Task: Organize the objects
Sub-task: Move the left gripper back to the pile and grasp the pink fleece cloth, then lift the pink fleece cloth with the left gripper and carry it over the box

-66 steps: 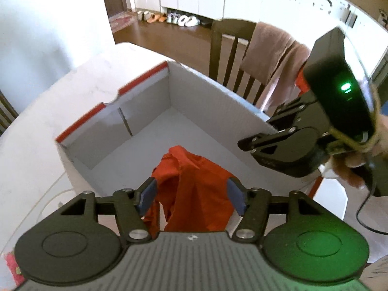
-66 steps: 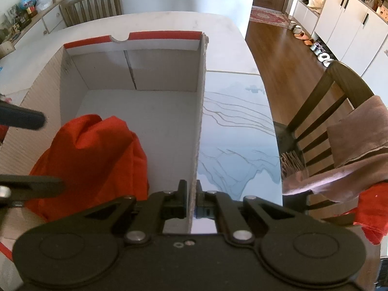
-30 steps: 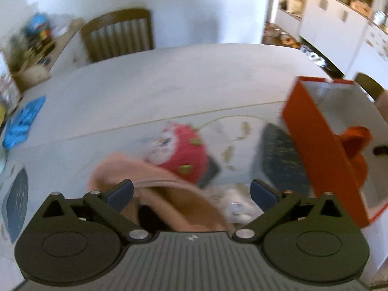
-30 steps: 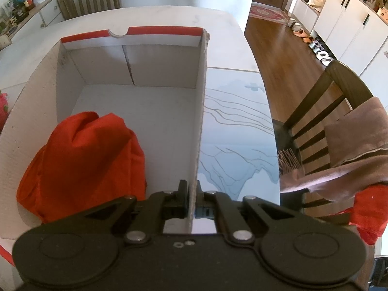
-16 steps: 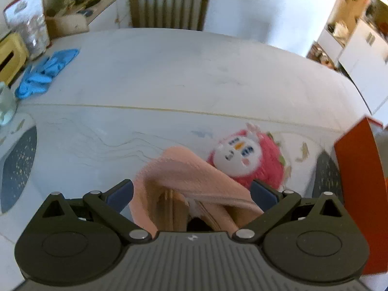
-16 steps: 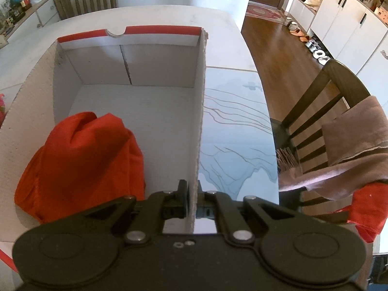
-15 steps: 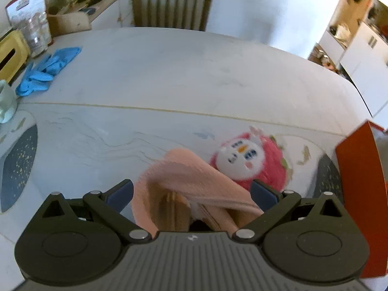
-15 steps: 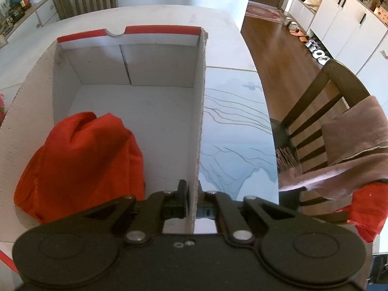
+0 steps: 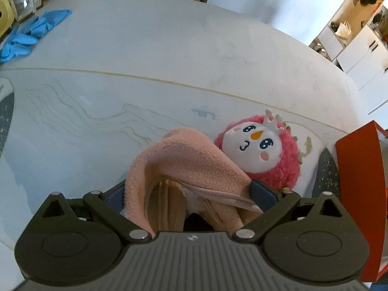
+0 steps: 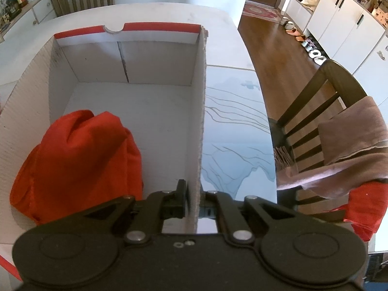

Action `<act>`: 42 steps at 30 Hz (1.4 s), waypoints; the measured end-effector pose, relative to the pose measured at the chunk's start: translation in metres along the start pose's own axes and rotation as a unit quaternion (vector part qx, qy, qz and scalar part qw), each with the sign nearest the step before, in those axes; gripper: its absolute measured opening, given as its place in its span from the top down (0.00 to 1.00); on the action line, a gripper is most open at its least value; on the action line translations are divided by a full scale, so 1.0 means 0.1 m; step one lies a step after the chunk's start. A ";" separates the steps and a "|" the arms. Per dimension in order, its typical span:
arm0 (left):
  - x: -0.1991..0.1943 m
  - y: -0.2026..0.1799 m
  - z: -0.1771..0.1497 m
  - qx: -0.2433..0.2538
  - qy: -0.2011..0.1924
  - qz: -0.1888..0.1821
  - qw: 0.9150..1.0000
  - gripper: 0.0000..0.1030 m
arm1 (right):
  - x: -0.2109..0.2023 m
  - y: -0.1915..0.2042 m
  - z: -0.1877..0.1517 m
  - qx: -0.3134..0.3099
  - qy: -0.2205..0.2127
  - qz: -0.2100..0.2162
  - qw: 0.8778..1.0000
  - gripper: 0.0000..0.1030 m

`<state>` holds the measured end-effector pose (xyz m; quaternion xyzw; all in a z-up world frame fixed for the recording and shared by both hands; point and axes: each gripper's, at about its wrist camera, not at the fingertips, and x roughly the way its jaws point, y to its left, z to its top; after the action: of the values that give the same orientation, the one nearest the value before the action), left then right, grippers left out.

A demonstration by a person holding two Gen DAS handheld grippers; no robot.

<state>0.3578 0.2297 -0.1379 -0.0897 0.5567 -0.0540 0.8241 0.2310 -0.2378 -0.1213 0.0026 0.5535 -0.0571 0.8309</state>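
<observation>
- Jaws of the left gripper (image 9: 189, 194) stand wide, one blue pad on each side of a crumpled peach-pink fleece cloth (image 9: 186, 167); the pads lie at the cloth's edges, with no squeeze visible.
- Left wrist view, against earlier frames: two seconds ago this gripper hung over the box with the red cloth between its open jaws; since then it has swung out over the white counter (image 9: 169, 55) and come down lower onto the fleece cloth.
- It points steeply down. A round pink plush toy with a white face and small crown (image 9: 262, 150) lies just behind the cloth, touching it; the red outer wall of the cardboard box (image 9: 359, 181) stands at the right edge, and blue gloves (image 9: 26, 36) lie far off on the left.
- Right wrist view: the right gripper (image 10: 192, 201) is clamped on the white corrugated side wall of the box (image 10: 197, 111), unchanged from earlier frames, pointing steeply down.
- Inside the box, a bunched orange-red cloth (image 10: 77, 165) rests on the floor against the left wall. A dark wooden chair draped with a brown towel (image 10: 339, 131) stands beside the counter.
</observation>
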 end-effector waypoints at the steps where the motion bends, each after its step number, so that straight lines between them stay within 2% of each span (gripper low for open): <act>1: -0.01 0.01 -0.01 -0.003 -0.002 -0.003 1.000 0.11 | 0.00 0.00 0.00 0.000 0.000 -0.001 1.000 0.94; 2: -0.02 0.02 -0.02 -0.006 -0.004 -0.005 1.000 0.17 | 0.00 0.01 0.00 0.000 0.000 -0.002 1.000 0.94; 4: -0.05 0.02 -0.04 -0.010 -0.006 -0.004 1.000 0.49 | 0.00 0.01 0.00 -0.001 0.000 -0.003 1.000 0.94; 6: -0.06 0.00 -0.06 -0.010 -0.008 -0.001 1.000 0.66 | 0.00 0.01 0.00 -0.001 0.000 -0.003 1.000 0.94; 8: -0.10 -0.01 -0.10 -0.005 -0.014 -0.001 1.000 0.73 | 0.00 0.01 0.00 0.000 0.000 -0.004 1.000 0.94; 9: -0.12 -0.03 -0.09 -0.001 -0.017 0.001 1.000 0.81 | -0.01 0.02 -0.01 -0.001 -0.001 -0.005 1.000 0.94; 10: -0.15 -0.04 -0.10 0.000 -0.020 0.004 1.000 0.84 | 0.00 0.02 -0.01 -0.001 -0.001 -0.005 1.000 0.94; 18: -0.58 -0.18 -0.21 0.020 -0.035 -0.001 0.999 0.88 | -0.01 0.02 -0.01 -0.002 -0.002 -0.006 1.000 0.94; 26: -1.11 -0.65 -0.30 0.084 -0.041 -0.038 0.995 0.88 | 0.00 0.03 -0.01 -0.007 -0.001 -0.008 1.000 0.94; 36: -1.54 -1.40 -0.33 0.188 -0.052 -0.087 0.977 0.88 | 0.02 0.04 0.01 -0.008 0.004 -0.008 1.000 0.94; 42: -1.72 -1.84 -0.31 0.253 -0.058 -0.108 0.960 0.88 | 0.01 0.03 0.00 -0.009 0.003 -0.004 1.000 0.94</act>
<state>0.2666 0.0792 0.0454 0.0589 0.4632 -0.2769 0.8398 0.2314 -0.2352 -0.1230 -0.0068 0.5564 -0.0549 0.8291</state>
